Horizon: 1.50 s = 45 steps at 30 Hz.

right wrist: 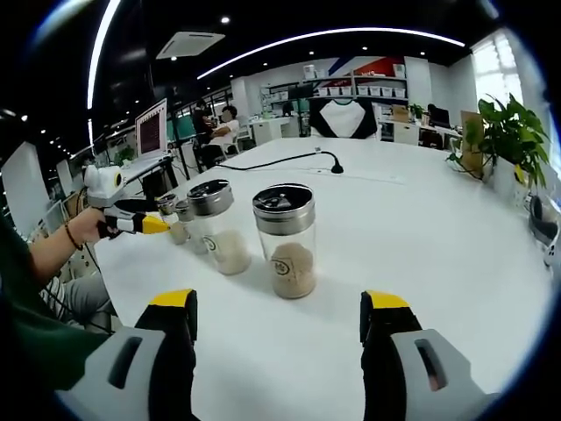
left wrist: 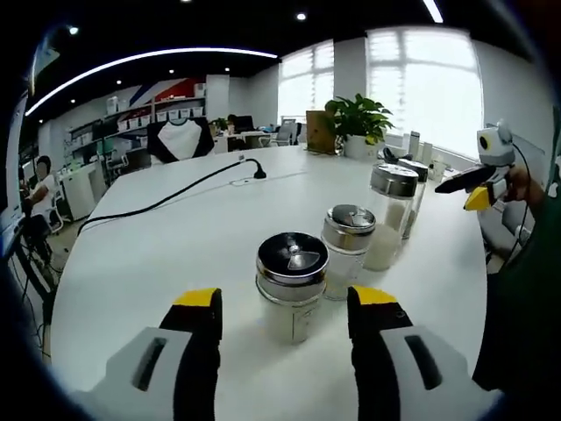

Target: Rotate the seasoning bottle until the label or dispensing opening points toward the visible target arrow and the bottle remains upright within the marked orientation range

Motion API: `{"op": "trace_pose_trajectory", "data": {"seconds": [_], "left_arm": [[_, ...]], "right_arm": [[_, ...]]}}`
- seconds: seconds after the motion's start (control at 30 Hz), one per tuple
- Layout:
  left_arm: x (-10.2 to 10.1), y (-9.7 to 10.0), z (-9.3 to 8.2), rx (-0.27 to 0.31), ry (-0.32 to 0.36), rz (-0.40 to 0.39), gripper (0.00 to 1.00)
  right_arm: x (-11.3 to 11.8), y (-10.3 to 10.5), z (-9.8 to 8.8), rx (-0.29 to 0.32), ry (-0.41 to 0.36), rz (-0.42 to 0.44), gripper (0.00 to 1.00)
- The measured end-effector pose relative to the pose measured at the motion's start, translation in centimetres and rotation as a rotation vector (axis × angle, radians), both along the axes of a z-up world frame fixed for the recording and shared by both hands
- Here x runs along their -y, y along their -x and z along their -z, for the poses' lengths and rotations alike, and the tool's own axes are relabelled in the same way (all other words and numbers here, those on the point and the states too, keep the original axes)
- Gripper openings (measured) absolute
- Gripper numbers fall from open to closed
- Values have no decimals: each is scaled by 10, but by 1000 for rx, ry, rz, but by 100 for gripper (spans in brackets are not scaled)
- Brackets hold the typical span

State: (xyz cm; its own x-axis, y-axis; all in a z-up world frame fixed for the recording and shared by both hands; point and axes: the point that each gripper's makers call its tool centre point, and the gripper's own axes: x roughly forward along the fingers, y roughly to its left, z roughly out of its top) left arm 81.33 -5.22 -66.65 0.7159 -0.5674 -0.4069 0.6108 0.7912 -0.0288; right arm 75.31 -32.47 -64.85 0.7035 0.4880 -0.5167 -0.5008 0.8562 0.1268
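- In the left gripper view, your left tool (left wrist: 285,309) has its two yellow-tipped jaws spread wide with nothing between them, low over the white desk (left wrist: 158,254).
- The nearest seasoning bottle (left wrist: 291,285) stands upright on the desk just beyond those jaws, in line with the gap between them but not touched by either. It has a silver lid with a dark dispensing top, and pale contents.
- Past that bottle, a row of further bottles (left wrist: 368,232) runs away from you in a line across the desk, each upright and close to its neighbour.
- Beyond the far end of that row, a hand holds your right tool (left wrist: 478,191); its yellow tip points toward the row.
- In the right gripper view, your right tool (right wrist: 279,314) is likewise open and empty, jaws well apart above the desk.
- From that side, the bottle closest to the right tool holds brownish grains (right wrist: 292,267) and seems to bear a small round label, though it is too small to read.
- A black cable (left wrist: 175,193) trails across the desk behind the bottles, and a potted plant (left wrist: 359,123) sits at the desk's far edge.
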Motion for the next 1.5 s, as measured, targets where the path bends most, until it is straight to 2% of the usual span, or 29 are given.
{"op": "trace_pose_trajectory", "data": {"seconds": [0.2,0.3,0.37,0.5,0.63,0.7,0.73,0.9,1.0,1.23,1.37,1.5], "left_arm": [[1,10,-9,13,18,-35,61],[-1,16,-10,-9,14,-85,61],[1,20,-15,18,10,-103,62],[5,28,-22,21,62,-129,61],[6,33,-27,41,46,-159,62],[7,39,-33,46,84,-176,63],[6,42,-37,51,117,-196,64],[3,58,-44,74,155,-238,69],[5,66,-52,126,145,-260,77],[13,77,-49,114,138,-291,84],[10,80,-50,141,111,-329,100],[7,84,-56,156,125,-343,100]], "right_arm": [[-1,1,1,-2,0,1,77],[-1,1,-1,2,-2,3,77],[0,1,-2,6,-7,10,77],[2,3,-2,7,-11,21,77],[3,5,-5,18,-6,23,77],[3,6,-7,27,-2,25,77],[4,5,-9,51,4,22,77],[8,7,-16,75,-11,47,77],[9,10,-17,88,-9,49,77],[12,14,-20,99,-21,57,78],[15,16,-22,117,-27,66,80],[17,16,-22,130,-15,68,87]]}}
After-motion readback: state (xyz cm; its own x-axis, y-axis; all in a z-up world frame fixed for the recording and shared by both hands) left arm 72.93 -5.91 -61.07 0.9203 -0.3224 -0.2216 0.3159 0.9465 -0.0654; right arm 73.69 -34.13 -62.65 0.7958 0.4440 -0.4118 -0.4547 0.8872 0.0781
